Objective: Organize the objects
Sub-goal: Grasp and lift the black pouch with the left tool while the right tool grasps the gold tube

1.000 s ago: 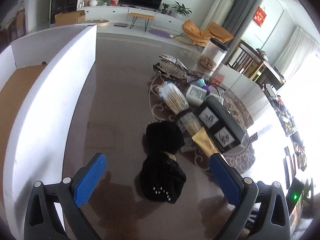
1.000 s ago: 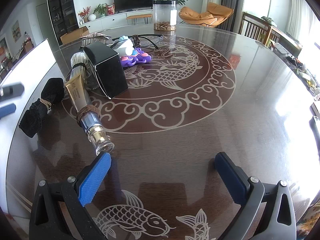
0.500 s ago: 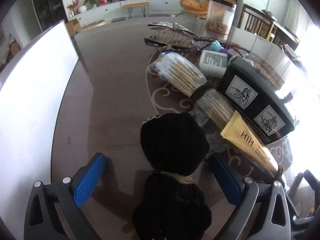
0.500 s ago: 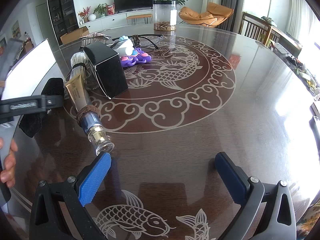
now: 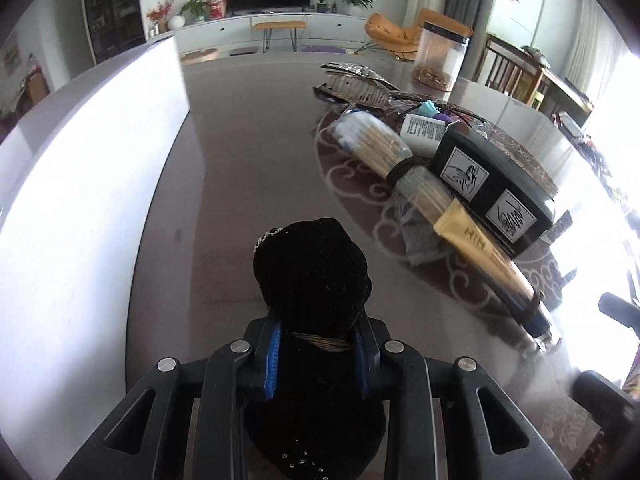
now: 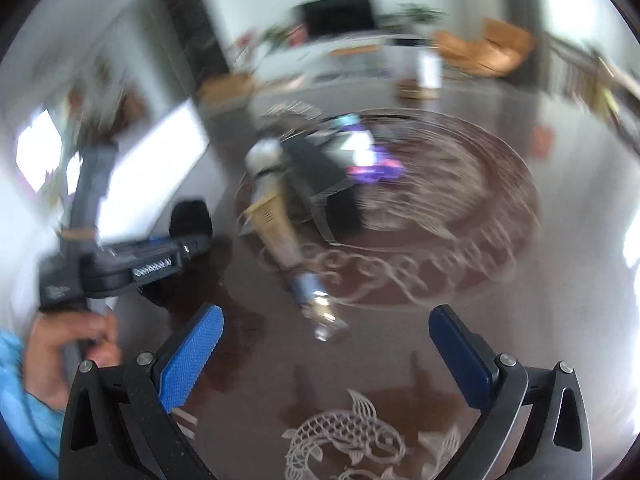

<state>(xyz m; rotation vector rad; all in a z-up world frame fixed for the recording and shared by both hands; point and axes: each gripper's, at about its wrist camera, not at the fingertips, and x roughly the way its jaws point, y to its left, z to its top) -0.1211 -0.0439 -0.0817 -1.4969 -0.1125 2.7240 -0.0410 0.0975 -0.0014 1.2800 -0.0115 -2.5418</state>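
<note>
On the dark table [image 5: 248, 168], the left hand-held gripper [image 5: 318, 354] has just squeezed its jaws around the tied middle of a black cloth bundle [image 5: 312, 268]. The right hand-held gripper [image 6: 326, 354] is open and holds nothing. The tube [image 5: 484, 256], black box [image 5: 492, 184] and other things still wait

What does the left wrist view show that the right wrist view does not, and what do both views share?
Only the left wrist view: the left gripper with jaws shut on the tied waist of the black fabric bundle, and the labels on the black rectangular box.

Only the right wrist view: the right gripper open and empty, the carved fish and a hand.

Both: the dark patterned table, the beige tube and the bundle.
</note>
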